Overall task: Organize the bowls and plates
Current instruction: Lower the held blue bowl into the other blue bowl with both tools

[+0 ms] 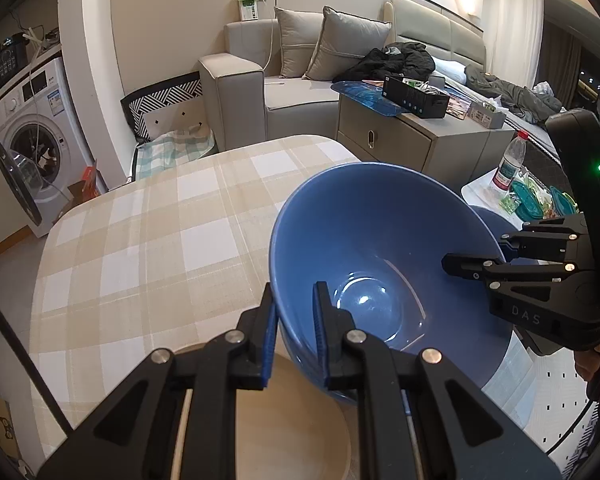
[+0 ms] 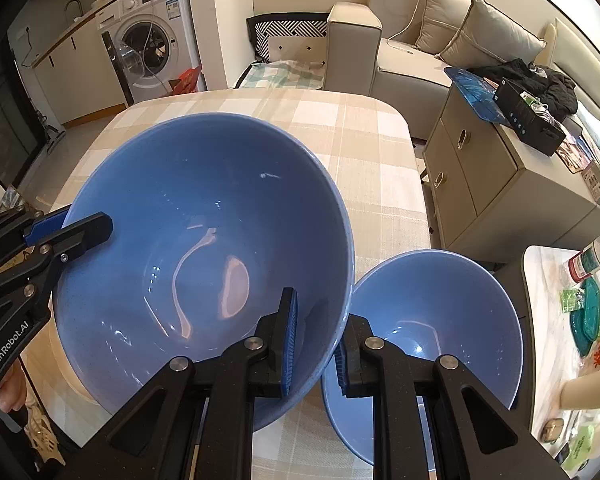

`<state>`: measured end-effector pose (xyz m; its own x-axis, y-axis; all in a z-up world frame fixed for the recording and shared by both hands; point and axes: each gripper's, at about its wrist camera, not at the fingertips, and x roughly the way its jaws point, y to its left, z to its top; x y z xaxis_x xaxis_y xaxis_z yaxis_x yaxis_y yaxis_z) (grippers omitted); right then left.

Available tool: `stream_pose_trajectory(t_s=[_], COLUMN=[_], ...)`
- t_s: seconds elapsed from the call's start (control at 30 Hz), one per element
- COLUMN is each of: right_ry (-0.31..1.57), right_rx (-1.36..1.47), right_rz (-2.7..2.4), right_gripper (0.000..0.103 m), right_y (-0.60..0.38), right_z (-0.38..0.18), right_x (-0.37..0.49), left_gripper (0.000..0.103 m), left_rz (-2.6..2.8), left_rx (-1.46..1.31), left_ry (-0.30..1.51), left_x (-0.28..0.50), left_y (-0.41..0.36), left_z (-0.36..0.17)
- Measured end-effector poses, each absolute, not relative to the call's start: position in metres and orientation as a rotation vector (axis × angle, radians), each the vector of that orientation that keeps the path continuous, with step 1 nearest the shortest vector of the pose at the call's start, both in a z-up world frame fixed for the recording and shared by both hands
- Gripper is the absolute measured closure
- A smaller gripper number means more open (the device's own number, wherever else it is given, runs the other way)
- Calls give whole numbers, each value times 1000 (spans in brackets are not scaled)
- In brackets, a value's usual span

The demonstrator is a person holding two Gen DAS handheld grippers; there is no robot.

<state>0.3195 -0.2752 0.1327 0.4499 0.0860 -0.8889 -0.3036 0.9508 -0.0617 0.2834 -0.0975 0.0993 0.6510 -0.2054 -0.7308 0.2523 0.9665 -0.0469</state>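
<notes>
A large blue bowl (image 1: pixel 380 248) (image 2: pixel 204 248) is held over the checked table (image 1: pixel 152 232) by both grippers. My left gripper (image 1: pixel 296 332) is shut on the bowl's near-left rim, one finger inside and one outside; it shows at the left of the right wrist view (image 2: pixel 84 226). My right gripper (image 2: pixel 318 340) is shut on the opposite rim; it shows at the right of the left wrist view (image 1: pixel 476 258). A smaller blue bowl (image 2: pixel 432 320) stands on the table just right of the large one. A wooden plate (image 1: pixel 284 420) lies below my left gripper.
A grey cabinet (image 2: pixel 500 168) stands beyond the table's right edge. A side table (image 2: pixel 560 320) at the right holds a bottle, teal lids and a paper cup. A sofa and a washing machine (image 2: pixel 148 48) stand farther back.
</notes>
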Motion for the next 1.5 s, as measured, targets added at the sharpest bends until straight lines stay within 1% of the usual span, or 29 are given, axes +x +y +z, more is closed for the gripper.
stream_pose_trajectory(t_s=[0.77,1.2,1.33,1.4,1.5], right_ry=[1089,1078,1074,1075,1074], right_rx=[-312,-427,-433,-424,-415], right_rz=[205,176,175,181,200], right_gripper=[86,84,82,79,70], right_y=[-270,-259,-257,-257,-257], right_z=[116,108,107,107,107], right_x=[320,319,318,318,317], left_gripper=[90,89,89,89,88], left_rz=[-261,-259,-258,-263,-270], left_rx=[82,92,95,94,93], left_ry=[874,901,905,909,912], left_x=[291,292,292,293,292], left_y=[-102,-103,-103,-103,-103], left_z=[72,63,61,60,59])
